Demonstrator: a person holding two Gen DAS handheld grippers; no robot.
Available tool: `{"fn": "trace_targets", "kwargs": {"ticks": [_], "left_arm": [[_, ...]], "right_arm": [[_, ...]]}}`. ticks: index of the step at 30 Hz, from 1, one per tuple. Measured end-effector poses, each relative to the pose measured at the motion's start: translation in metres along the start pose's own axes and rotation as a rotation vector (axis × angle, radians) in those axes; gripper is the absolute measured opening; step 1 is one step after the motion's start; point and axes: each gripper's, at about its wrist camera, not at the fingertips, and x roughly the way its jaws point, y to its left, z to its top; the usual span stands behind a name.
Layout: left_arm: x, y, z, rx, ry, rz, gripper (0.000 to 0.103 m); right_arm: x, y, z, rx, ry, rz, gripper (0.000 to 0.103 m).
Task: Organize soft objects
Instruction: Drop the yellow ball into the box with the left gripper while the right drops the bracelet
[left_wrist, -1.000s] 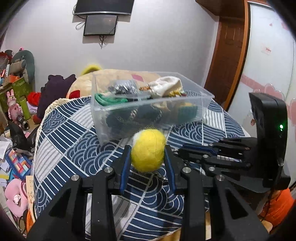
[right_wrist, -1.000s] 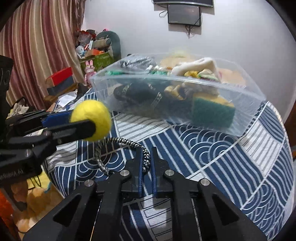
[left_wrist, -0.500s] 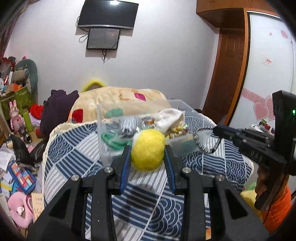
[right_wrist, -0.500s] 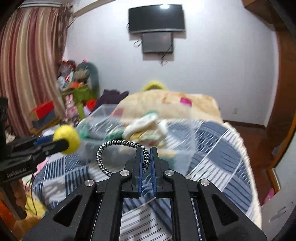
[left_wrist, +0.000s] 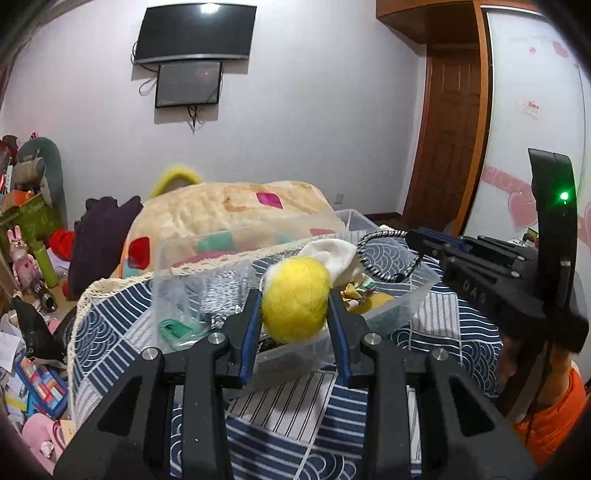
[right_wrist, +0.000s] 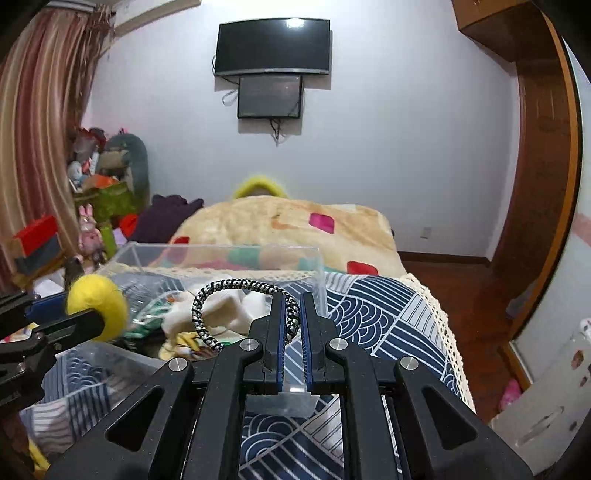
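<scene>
My left gripper (left_wrist: 294, 314) is shut on a yellow felt ball (left_wrist: 295, 298) and holds it over the near side of a clear plastic bin (left_wrist: 417, 291). The ball also shows in the right wrist view (right_wrist: 98, 308). My right gripper (right_wrist: 292, 317) is shut on a black-and-white braided cord loop (right_wrist: 229, 291) and holds it above the bin (right_wrist: 317, 266). The cord (left_wrist: 373, 254) shows in the left wrist view, hanging over the bin's right part. The bin holds a white cloth (left_wrist: 332, 253), a green item (left_wrist: 173, 328) and other soft things.
The bin stands on a table with a blue-and-white patterned cloth (left_wrist: 443, 332). Behind it lies a beige blanket heap (left_wrist: 229, 210). Toys and boxes crowd the left floor (left_wrist: 33, 258). A wooden door (left_wrist: 447, 147) is on the right.
Both grippers have risen and moved forward over the bin, still holding the ball and the cord. The bin now sits lower and nearer in both views.
</scene>
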Motion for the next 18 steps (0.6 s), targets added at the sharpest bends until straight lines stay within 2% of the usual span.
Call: {"fn": "trace_targets", "kwargs": {"ticks": [7, 12, 13, 16, 18], "left_arm": [[0.023, 0.003, -0.003, -0.013, 0.032, 0.005, 0.035], [0.025, 0.004, -0.006, -0.007, 0.039, -0.001, 0.036], [0.023, 0.003, -0.006, 0.001, 0.037, 0.006, 0.038], [0.02, 0.002, -0.007, 0.003, 0.037, 0.005, 0.039], [0.017, 0.003, -0.006, -0.002, 0.033, -0.001, 0.039]], "right_arm": [[0.009, 0.003, -0.008, -0.019, 0.052, 0.017, 0.007], [0.008, -0.001, -0.011, -0.018, 0.075, 0.038, 0.008], [0.008, -0.002, -0.01, -0.016, 0.076, 0.039, 0.01], [0.004, -0.004, -0.009, -0.008, 0.073, 0.049, 0.024], [-0.002, -0.005, -0.008, -0.007, 0.058, 0.053, 0.025]]}}
